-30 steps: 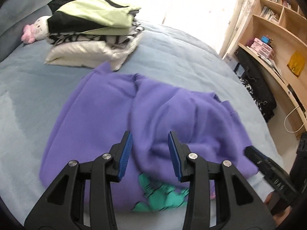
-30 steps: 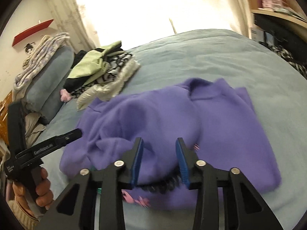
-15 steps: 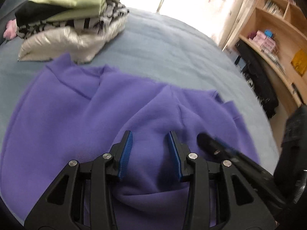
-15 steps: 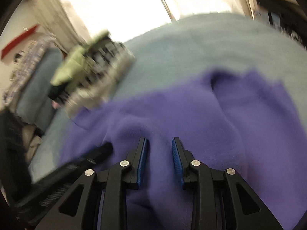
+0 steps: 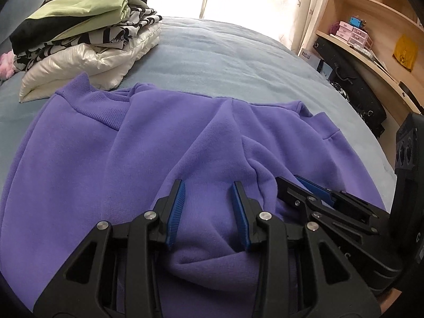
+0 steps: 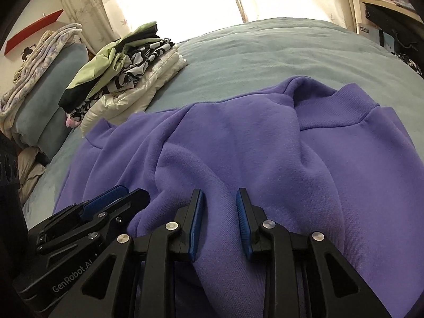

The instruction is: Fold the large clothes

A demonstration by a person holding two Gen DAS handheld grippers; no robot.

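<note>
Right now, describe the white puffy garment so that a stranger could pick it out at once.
Start at the blue-grey bed and find the stack of folded clothes beyond the purple sweatshirt. The white puffy garment is the bottom layer, under a black-and-white patterned piece. Its glossy, quilted sheen sets it apart.

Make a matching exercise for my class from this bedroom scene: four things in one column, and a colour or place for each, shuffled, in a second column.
Things
1. sweatshirt
2. bed cover
3. small drawer boxes
4. top garment of the folded stack

Descriptions
A. pink, on the wooden shelf
B. purple, spread on the bed in front of both claws
C. light green, highest in the pile
D. grey-blue, under everything

Pairs: 1-B, 2-D, 3-A, 4-C
</note>
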